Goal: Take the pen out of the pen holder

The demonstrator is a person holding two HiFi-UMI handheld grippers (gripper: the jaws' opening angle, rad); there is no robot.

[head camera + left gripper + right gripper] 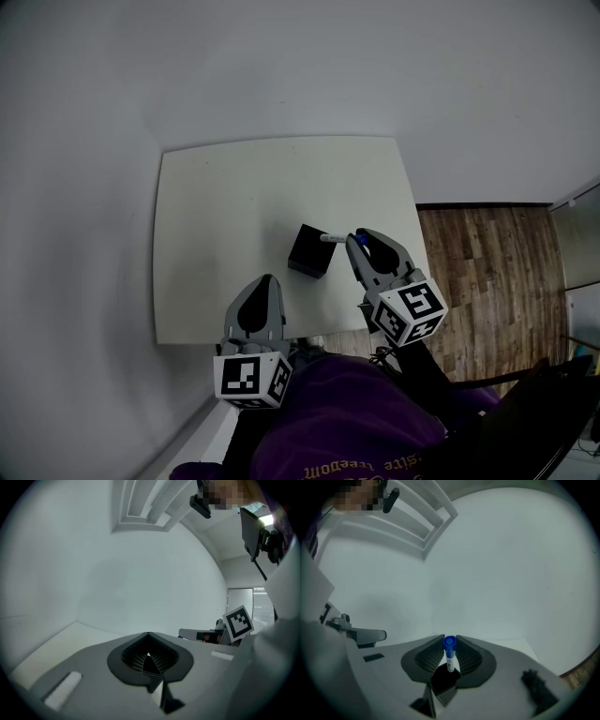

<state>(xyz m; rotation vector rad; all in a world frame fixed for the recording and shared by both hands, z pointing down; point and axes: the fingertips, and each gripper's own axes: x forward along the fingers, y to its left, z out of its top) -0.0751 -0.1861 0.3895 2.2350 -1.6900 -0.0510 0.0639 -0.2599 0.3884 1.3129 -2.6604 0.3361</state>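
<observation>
While the left gripper hangs nearest the person, over the front edge of the white table, its jaws are pressed together with nothing between them. Just beyond, to its right, the right gripper is clamped on the pen, white-barrelled with a blue cap. The pen's free end meets the rim of the black pen holder, which stands mid-table; whether that end is inside cannot be told. Wooden floor lies past the table's right edge.
</observation>
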